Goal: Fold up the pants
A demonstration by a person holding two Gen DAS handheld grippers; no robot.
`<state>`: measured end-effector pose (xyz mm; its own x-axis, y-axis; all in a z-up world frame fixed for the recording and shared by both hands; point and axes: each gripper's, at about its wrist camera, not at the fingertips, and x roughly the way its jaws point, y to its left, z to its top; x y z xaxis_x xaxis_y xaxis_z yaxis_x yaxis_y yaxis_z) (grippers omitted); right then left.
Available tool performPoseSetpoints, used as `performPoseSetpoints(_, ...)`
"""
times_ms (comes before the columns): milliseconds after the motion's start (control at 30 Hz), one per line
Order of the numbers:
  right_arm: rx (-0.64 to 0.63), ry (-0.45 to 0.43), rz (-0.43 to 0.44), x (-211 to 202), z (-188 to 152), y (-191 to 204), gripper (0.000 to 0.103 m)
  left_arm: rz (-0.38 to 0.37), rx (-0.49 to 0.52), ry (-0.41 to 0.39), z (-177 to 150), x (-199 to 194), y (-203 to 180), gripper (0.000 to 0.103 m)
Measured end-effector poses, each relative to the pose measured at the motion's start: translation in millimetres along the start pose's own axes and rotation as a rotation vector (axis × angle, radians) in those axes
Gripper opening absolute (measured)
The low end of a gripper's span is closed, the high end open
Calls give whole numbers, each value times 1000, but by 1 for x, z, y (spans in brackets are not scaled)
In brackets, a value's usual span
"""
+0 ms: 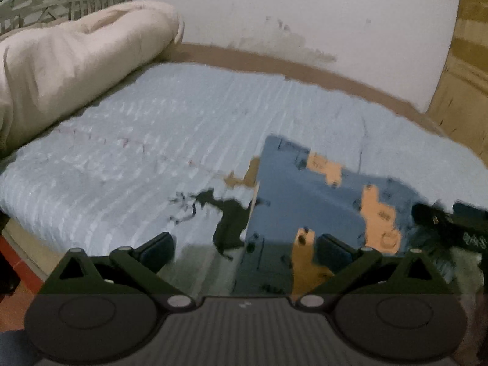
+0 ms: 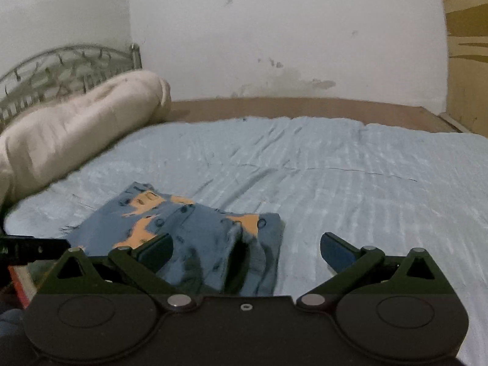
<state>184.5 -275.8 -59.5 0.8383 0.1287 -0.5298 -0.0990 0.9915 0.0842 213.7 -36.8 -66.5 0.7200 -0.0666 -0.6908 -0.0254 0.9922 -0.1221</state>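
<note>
Both grippers stand wide open and hold nothing: the left gripper (image 1: pixel 245 248) and the right gripper (image 2: pixel 247 251) hang above the near edge of the bed (image 2: pixel 335 177). The pants (image 2: pixel 195 231) (blue with orange patches) lie folded on the light blue cover, beside a rolled cream blanket (image 2: pixel 76 134).

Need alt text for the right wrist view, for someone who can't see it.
Folded blue pants with orange patches lie on a pale blue bedsheet, just ahead of the open, empty right gripper. A cream bolster lies at the left by a metal headboard; the left gripper's tip shows at the left edge.
</note>
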Motion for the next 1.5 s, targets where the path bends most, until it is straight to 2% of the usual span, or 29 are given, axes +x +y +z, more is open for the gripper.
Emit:
performPoseSetpoints(100, -47, 53, -100, 32, 5, -3, 102, 11, 45, -26, -10, 0, -3, 102)
performPoseSetpoints(267, 41, 81, -154, 53, 2, -25, 102, 6, 51, -29, -12, 0, -4, 102)
performPoseSetpoints(333, 74, 80, -148, 53, -1, -29, 102, -7, 35, -30, -11, -3, -1, 102)
performPoseSetpoints(433, 65, 9, -122, 31, -1, -22, 102, -29, -1, -35, -11, -8, 4, 102)
performPoseSetpoints(500, 75, -21, -69, 14, -2, -17, 102, -32, 10, -22, -13, -8, 3, 102)
performPoseSetpoints(567, 74, -15, -9, 2, -9, -11, 102, -22, 37, -16, -18, -10, 0, 102)
performPoseSetpoints(700, -4, 23, -18, -14, -36, 0, 102, -23, 73, -10, -31, -14, -5, 102)
performPoseSetpoints(833, 58, 15, 27, -25, -58, -12, 102, -32, 73, 3, -37, -17, -4, 102)
performPoseSetpoints(1000, 54, 9, 10, -34, -55, -8, 102, -55, 42, 13, -35, -24, 0, 102)
performPoseSetpoints(1133, 69, -47, 27, -43, -43, -9, 102, -73, 14, -29, -33, -31, 2, 102)
performPoseSetpoints(1200, 87, -63, 28, -43, -38, -13, 102, -70, 9, -23, -33, -29, 1, 102)
performPoseSetpoints(1267, 98, -53, -3, -38, -35, -17, 102, -64, 10, -5, -35, -26, 1, 102)
performPoseSetpoints(1367, 129, 21, -97, -21, -38, -26, 102, -62, 11, 5, -36, -24, 0, 102)
performPoseSetpoints(1500, 164, 9, -75, -25, -41, -36, 102, -68, 8, 2, -34, -25, 0, 102)
